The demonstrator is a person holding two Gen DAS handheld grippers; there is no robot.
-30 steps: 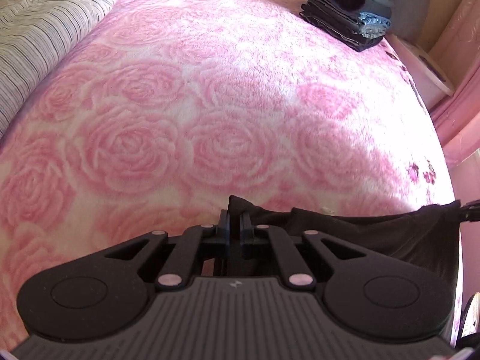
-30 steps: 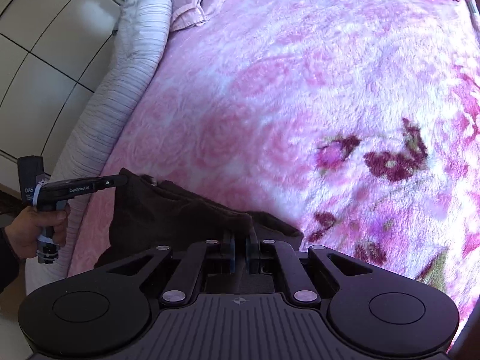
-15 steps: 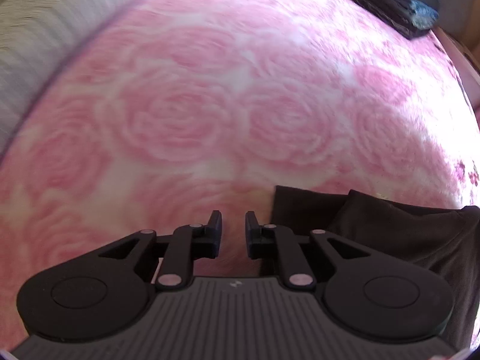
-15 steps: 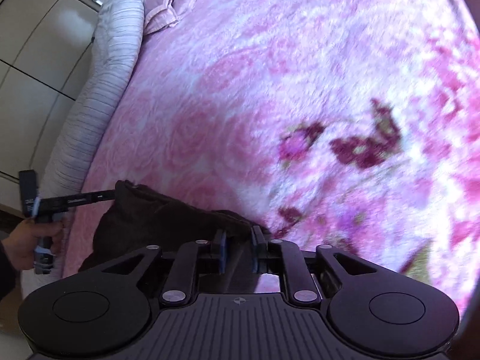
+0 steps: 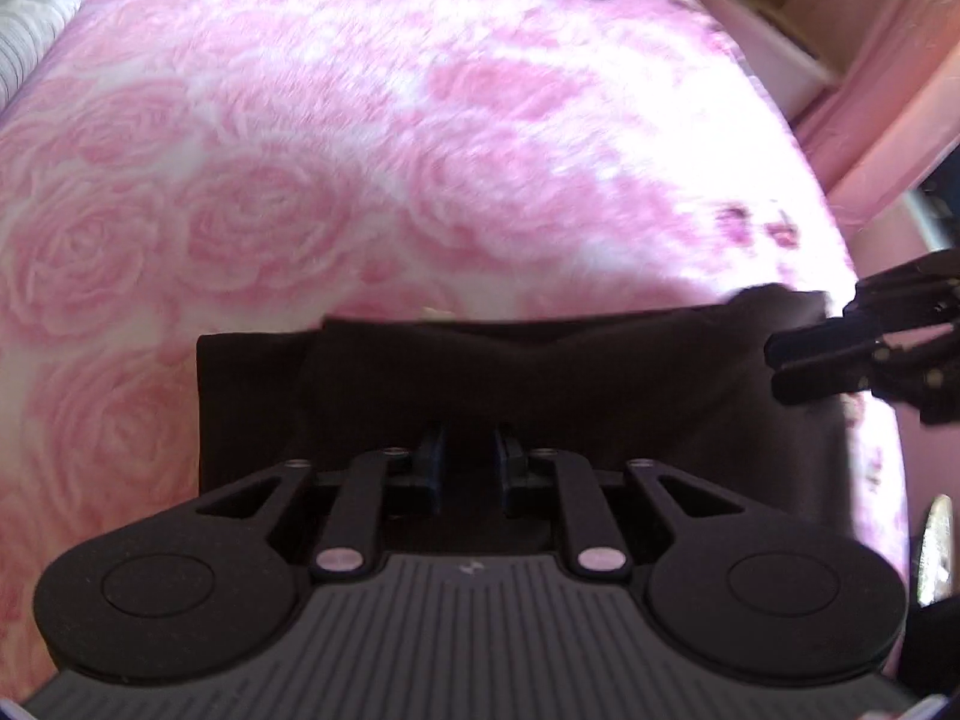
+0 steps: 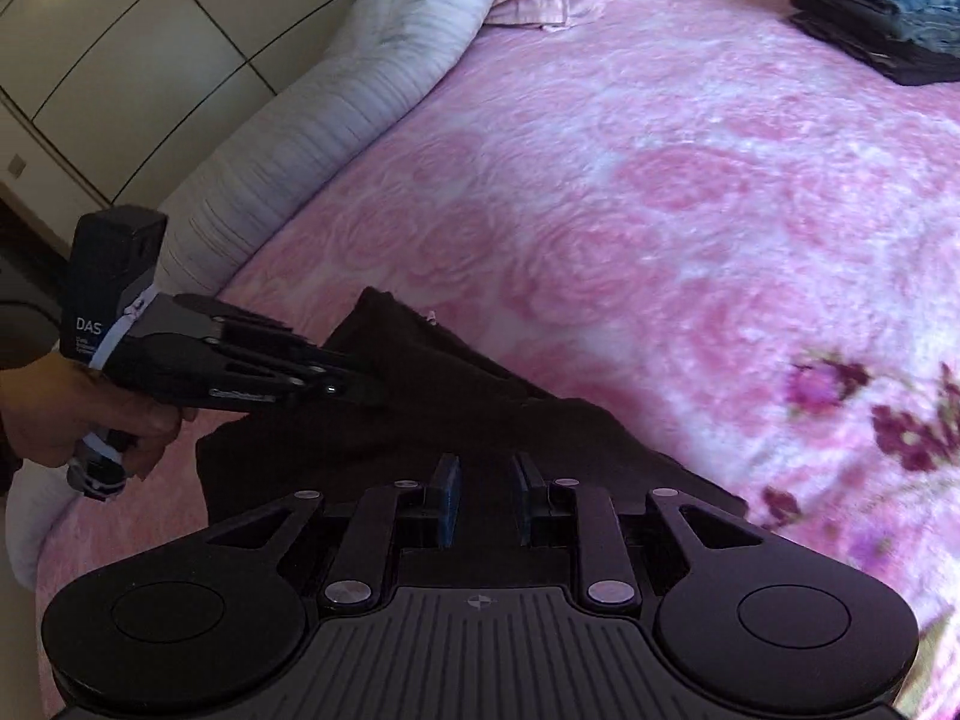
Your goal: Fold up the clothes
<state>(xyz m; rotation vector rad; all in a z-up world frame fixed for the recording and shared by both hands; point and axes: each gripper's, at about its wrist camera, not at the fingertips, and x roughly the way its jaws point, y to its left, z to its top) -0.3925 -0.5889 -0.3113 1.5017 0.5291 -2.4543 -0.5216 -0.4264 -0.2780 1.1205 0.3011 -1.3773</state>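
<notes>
So we've got the folded dark brown cloth garment (image 5: 510,384) lying on the pink rose-patterned fleece bed (image 5: 300,180), right under both hand-held grippers. Our left hand-held gripper (image 5: 468,462) and right hand-held gripper (image 6: 485,495) are both spread apart, gripping nothing.

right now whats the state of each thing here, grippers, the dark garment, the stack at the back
left gripper: open, nothing between its fingers, over the garment
right gripper: open, holding nothing, over the garment
dark garment: lying on the bed, partly folded, layers overlapping
stack of clothes: folded and piled at the far end
pink rose blanket: spread over the bed
</notes>
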